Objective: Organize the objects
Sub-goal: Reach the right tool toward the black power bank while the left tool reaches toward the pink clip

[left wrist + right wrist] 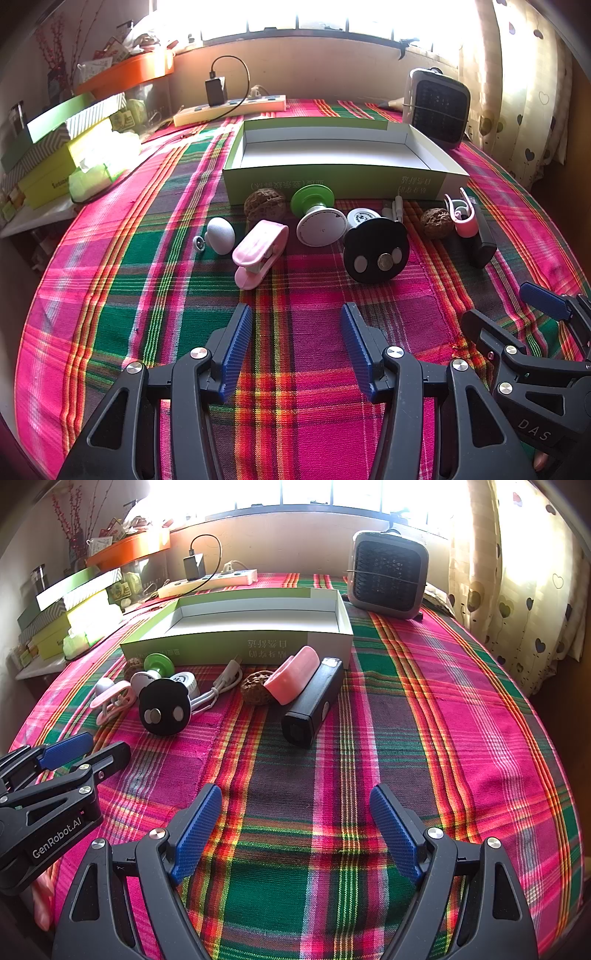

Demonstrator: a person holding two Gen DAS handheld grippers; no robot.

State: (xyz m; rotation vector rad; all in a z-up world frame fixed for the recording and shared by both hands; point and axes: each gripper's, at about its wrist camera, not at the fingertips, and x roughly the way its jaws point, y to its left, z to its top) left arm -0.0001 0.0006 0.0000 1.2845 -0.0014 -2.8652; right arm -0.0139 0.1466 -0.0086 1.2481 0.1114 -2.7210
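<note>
Bright window light falls across a table draped in a pink, green and orange plaid cloth (147, 258), where an open, shallow green-and-white cardboard box (343, 177) sits toward the far side, nothing visible inside it. Along the box's near wall runs a row of small items. From the left: a white egg-shaped gadget (220, 235), then a pink plastic clip (258, 253) lying just beside a large brown walnut (265, 207). Next comes a green-and-white round suction holder (317, 218), with a black bear-shaped disc (376, 254) propped in front of a small white round case (364, 218). A white cable (218, 688) trails beside them. Further right lie a smaller brown walnut (437, 222), a second pink clip (293, 679) and a black rectangular bar-shaped device (314, 705) touching it. Both tools hover over bare cloth, near the row: the left gripper (295, 347) with jaws apart and nothing between them, the right gripper (295, 830) likewise spread wide with nothing held.
</note>
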